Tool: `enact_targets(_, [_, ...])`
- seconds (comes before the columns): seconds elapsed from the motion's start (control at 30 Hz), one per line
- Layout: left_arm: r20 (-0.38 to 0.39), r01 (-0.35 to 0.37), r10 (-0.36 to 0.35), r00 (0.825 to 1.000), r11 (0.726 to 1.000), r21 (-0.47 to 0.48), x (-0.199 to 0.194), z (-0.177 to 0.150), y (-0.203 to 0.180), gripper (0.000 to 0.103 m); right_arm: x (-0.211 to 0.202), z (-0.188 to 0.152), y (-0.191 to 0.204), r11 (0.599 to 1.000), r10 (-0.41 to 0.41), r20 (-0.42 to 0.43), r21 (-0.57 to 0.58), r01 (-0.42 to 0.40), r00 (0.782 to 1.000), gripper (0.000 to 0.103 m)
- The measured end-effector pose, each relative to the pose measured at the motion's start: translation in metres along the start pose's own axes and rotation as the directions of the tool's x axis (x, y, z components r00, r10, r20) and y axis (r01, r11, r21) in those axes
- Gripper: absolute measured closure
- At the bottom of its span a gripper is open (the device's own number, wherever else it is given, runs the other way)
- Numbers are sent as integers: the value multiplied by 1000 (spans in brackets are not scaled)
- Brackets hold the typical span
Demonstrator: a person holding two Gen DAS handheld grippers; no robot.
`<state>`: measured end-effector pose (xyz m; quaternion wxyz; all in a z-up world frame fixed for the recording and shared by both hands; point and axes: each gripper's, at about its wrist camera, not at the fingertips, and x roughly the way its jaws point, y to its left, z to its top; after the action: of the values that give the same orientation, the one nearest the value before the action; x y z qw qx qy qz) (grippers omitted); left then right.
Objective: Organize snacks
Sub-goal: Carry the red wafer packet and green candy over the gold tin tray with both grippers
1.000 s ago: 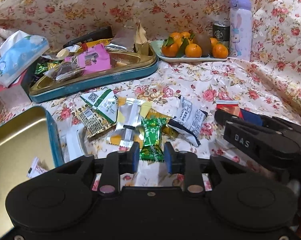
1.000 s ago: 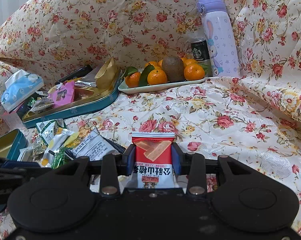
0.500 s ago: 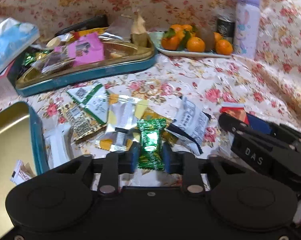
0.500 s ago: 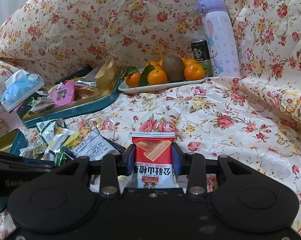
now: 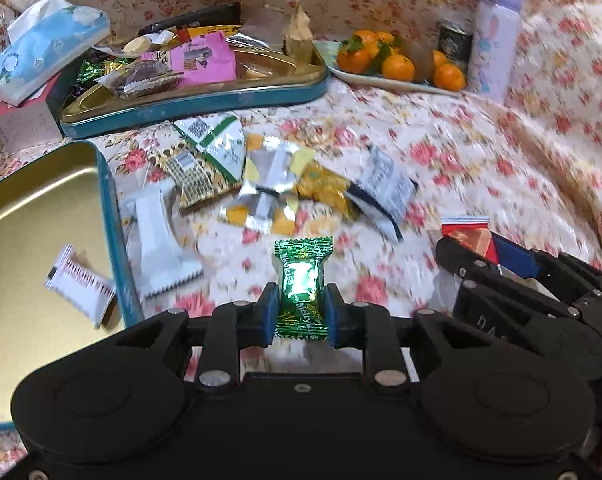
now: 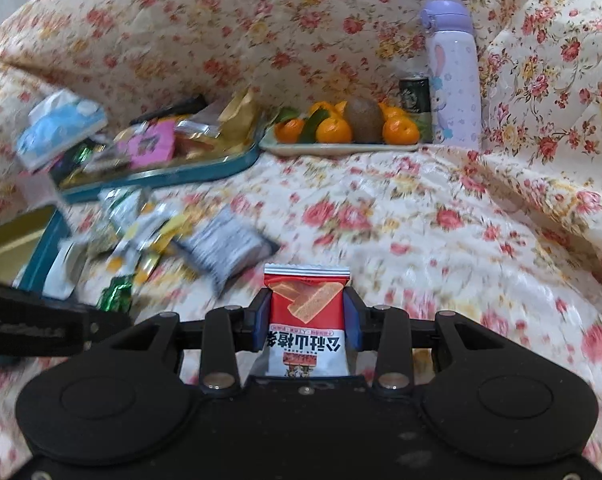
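Note:
My left gripper (image 5: 301, 308) is shut on a green candy (image 5: 303, 280) and holds it above the floral cloth. My right gripper (image 6: 307, 316) is shut on a red-and-white snack packet (image 6: 307, 320); it also shows in the left wrist view (image 5: 467, 236) at the right. A pile of loose snack packets (image 5: 269, 176) lies on the cloth ahead. An open gold tin with a teal rim (image 5: 109, 216) sits at the left with a white packet (image 5: 81, 284) inside. A second teal tin (image 5: 205, 100) full of snacks stands behind the pile.
A plate of oranges (image 5: 385, 80), a dark can (image 5: 455, 42) and a lilac bottle (image 5: 495, 36) stand at the back right. A blue tissue pack (image 5: 45, 48) lies at the back left. Floral cushions rise behind and to the right.
My left gripper closed on the green candy and lifted it off the pile. My right gripper still holds the red packet and both views have shifted.

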<state>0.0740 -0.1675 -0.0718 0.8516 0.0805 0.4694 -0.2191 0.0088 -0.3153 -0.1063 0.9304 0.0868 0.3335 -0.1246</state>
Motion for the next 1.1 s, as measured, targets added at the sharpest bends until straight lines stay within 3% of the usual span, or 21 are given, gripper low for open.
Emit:
enact_targets(0.3, [-2, -25, 26, 1000, 998, 63, 4, -4, -12, 68, -19, -16, 15, 997, -47, -19, -64, 46, 999, 60])
enact_targets(0.7, [-2, -12, 12, 1000, 997, 74, 8, -1, -13, 64, -24, -22, 17, 998, -52, -21, -43, 51, 998, 53])
enact_targets(0.77, [-3, -3, 3, 1000, 997, 73, 8, 0, -13, 71, -24, -23, 18, 998, -50, -20, -44, 49, 999, 57])
enact_targets(0.87, [-6, 12, -11, 1000, 998, 62, 6, 0, -12, 73, -26, -22, 18, 999, -35, -25, -41, 34, 999, 65])
enact_targets(1.1, [19, 19, -21, 1000, 998, 56, -18, -10, -7, 73, -42, -21, 18, 1000, 9, -32, 17, -8, 999, 66])
